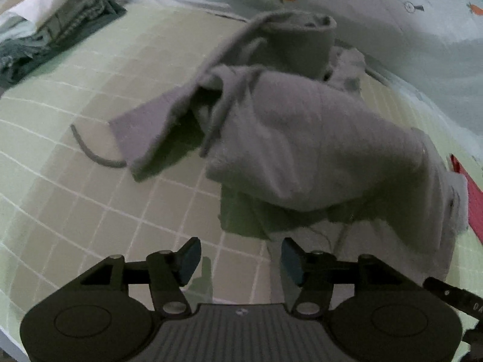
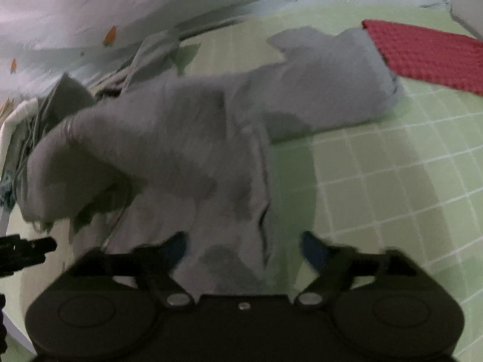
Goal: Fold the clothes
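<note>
A crumpled grey hooded garment (image 1: 302, 138) with a loose drawstring (image 1: 90, 150) lies on a light green checked sheet (image 1: 90, 90). My left gripper (image 1: 240, 259) is open and empty, just in front of the garment's near edge. In the right wrist view the same grey garment (image 2: 187, 138) is bunched up, one sleeve stretching to the right. My right gripper (image 2: 243, 249) is open with the jaws wide apart; a fold of the garment lies between and under them, not clamped.
A stack of folded grey-green and white clothes (image 1: 51, 30) lies at the far left. A red textured cloth (image 2: 428, 54) lies at the far right. A pale quilt with carrot prints (image 1: 392, 15) runs along the back. The other gripper's tip (image 2: 27, 250) shows at the left edge.
</note>
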`<action>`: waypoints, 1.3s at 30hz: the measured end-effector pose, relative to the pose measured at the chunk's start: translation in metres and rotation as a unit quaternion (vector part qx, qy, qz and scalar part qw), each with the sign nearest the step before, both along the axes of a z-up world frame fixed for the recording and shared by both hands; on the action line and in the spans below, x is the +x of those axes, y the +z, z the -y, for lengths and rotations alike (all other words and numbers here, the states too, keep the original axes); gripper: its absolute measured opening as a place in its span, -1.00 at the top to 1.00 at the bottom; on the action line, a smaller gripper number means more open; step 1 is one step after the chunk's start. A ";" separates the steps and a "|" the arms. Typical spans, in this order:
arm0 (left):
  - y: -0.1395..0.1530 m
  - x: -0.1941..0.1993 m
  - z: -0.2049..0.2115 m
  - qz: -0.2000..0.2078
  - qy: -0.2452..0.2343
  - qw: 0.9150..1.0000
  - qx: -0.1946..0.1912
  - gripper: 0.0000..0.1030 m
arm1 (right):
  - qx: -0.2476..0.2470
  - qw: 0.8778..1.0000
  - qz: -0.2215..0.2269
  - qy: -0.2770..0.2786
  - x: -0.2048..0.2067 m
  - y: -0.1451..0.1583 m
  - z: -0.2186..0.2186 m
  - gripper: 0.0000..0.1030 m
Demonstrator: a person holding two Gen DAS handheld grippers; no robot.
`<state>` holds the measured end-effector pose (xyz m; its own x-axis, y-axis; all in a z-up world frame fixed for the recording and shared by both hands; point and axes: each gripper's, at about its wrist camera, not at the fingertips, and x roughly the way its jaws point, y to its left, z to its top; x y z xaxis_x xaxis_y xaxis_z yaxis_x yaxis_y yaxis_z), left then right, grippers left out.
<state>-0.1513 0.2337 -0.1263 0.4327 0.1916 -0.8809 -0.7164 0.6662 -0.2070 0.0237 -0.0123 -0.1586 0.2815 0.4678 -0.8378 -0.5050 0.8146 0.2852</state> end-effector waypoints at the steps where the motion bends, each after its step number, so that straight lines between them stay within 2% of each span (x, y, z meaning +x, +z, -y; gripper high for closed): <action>1: -0.002 0.001 0.001 0.001 -0.006 1.000 -0.004 -0.21 | -0.001 1.000 0.001 0.005 -0.003 -0.001 -0.002 -1.00; 9: -0.020 0.027 0.008 -0.001 -0.041 0.999 -0.021 -0.38 | -0.007 1.000 -0.002 0.030 -0.023 -0.017 -0.009 -1.00; 13: -0.025 0.037 0.009 -0.001 -0.051 0.998 -0.023 -0.34 | -0.017 0.999 0.011 0.041 -0.030 -0.021 -0.010 -1.00; 15: -0.028 0.040 0.010 0.001 -0.052 0.998 -0.023 -0.13 | -0.025 0.998 0.014 0.048 -0.032 -0.021 -0.012 -1.00; 17: -0.030 0.042 0.011 -0.002 -0.041 0.999 -0.023 0.56 | -0.044 0.997 0.021 0.062 -0.036 -0.021 -0.016 -1.00; 18: -0.031 0.041 0.010 0.001 -0.033 0.999 -0.025 0.60 | -0.058 0.995 0.027 0.072 -0.038 -0.022 -0.020 -1.00; 19: -0.030 0.040 0.011 0.004 -0.026 0.999 -0.025 0.79 | -0.072 0.994 0.032 0.081 -0.040 -0.023 -0.023 -1.00; 22: -0.018 0.029 0.018 0.007 -0.025 1.000 0.000 0.82 | -0.094 0.990 0.041 0.092 -0.043 -0.024 -0.029 -1.00; 24: -0.005 0.019 0.028 0.004 -0.045 0.998 0.033 0.83 | -0.103 0.989 0.045 0.094 -0.044 -0.025 -0.032 -1.00; 27: 0.018 -0.007 0.044 -0.006 -0.074 0.994 0.084 0.83 | -0.097 0.990 0.040 0.090 -0.044 -0.024 -0.031 -1.00; 29: 0.028 -0.025 0.049 -0.013 -0.085 0.992 0.093 0.83 | -0.092 0.991 0.037 0.092 -0.045 -0.024 -0.030 -1.00; 32: 0.031 -0.043 0.048 -0.027 -0.091 0.992 0.082 0.79 | -0.092 0.990 0.037 0.103 -0.050 -0.023 -0.033 -1.00; 35: 0.026 -0.051 0.033 -0.020 -0.060 0.997 0.051 0.70 | -0.109 0.987 0.045 0.108 -0.058 -0.026 -0.041 -1.00; 37: 0.030 -0.062 0.024 -0.013 -0.031 0.998 0.059 0.67 | -0.112 0.987 0.043 0.104 -0.058 -0.026 -0.042 -1.00; 39: 0.034 -0.073 0.012 -0.001 -0.003 0.998 0.062 0.50 | -0.110 0.988 0.043 0.099 -0.059 -0.026 -0.041 -1.00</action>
